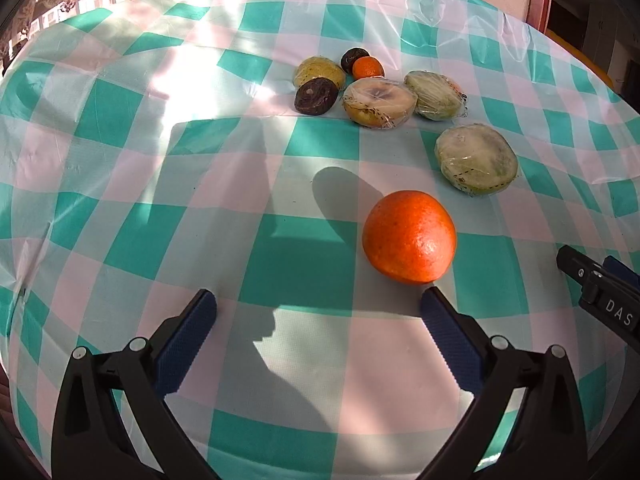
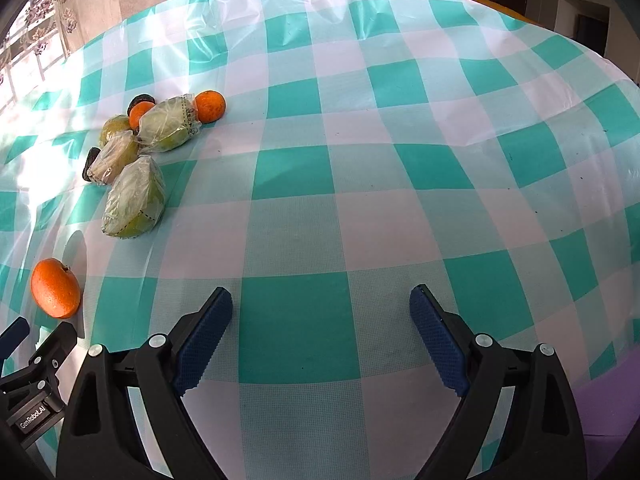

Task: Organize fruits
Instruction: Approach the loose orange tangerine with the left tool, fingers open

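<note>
A large orange (image 1: 409, 237) lies on the checked tablecloth just ahead of my open left gripper (image 1: 318, 308), close to its right fingertip (image 1: 430, 300); it also shows at the far left of the right wrist view (image 2: 55, 293). Further back lies a cluster: plastic-wrapped halved green fruits (image 1: 476, 159) (image 1: 379, 101) (image 1: 434, 95), a small orange (image 1: 367, 68), dark round fruits (image 1: 315, 96) and a yellow-green fruit (image 1: 318, 70). In the right wrist view the cluster (image 2: 136, 196) sits at the left with another orange (image 2: 210, 106). My right gripper (image 2: 321, 304) is open and empty over bare cloth.
The table (image 2: 360, 160) is covered by a teal, pink and white checked plastic cloth. The right gripper's body (image 1: 600, 292) shows at the right edge of the left wrist view. The left gripper's body (image 2: 36, 376) shows at the lower left of the right wrist view. A window is at the far left.
</note>
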The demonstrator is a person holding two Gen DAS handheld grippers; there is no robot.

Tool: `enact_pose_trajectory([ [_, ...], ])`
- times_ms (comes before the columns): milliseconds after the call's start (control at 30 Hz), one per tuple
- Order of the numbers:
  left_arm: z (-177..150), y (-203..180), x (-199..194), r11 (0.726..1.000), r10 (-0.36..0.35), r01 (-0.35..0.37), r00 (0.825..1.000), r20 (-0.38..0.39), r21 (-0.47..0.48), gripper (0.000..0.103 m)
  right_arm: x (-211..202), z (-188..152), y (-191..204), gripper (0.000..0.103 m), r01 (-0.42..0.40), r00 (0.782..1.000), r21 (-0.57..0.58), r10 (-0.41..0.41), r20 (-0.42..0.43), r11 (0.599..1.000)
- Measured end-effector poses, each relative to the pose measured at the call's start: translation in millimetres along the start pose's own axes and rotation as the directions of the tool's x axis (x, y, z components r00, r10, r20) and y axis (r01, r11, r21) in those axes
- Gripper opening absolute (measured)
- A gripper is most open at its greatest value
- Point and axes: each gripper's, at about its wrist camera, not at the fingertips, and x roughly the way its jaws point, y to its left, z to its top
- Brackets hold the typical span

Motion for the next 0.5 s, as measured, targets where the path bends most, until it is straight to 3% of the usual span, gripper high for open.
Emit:
enact_pose_trajectory([
  [167,0.1,0.6,0.5,1.000,-0.001,0.001,1.000,0.000,0.001,0.102,-1.5,0.3,-0.1,0.087,0.004,1.000,-0.004,-0.004,0.000,1.000],
  [267,-0.5,0.6,0.4,1.000,-0.002,0.002,1.000,0.002,0.003,0.102,-4.3,0.0,8.4,0.088,0.051,0.999,0.073,-0.050,-0.020,0.996],
  [367,-0.4,1.0,0.6,1.000,-0.002,0.002,1.000,0.001,0.003,0.102,-13.6,-10.7,42.1,0.087,0.000,1.000,-0.010,0.000,-0.008,1.000],
  [400,-0.2,4.8,0.9,1.000,0.012,-0.012,1.000,0.001,-0.021,0.102,-15.0,-11.8,48.4,0.083,0.007,1.000,0.009,-0.007,-0.004,1.000],
  [500,-1.4,20.6,1.7,0.992,0.063,-0.063,0.998,-0.002,-0.106,0.101,-16.2,-13.2,65.0,0.086,0.031,1.000,0.014,-0.031,-0.004,0.999],
])
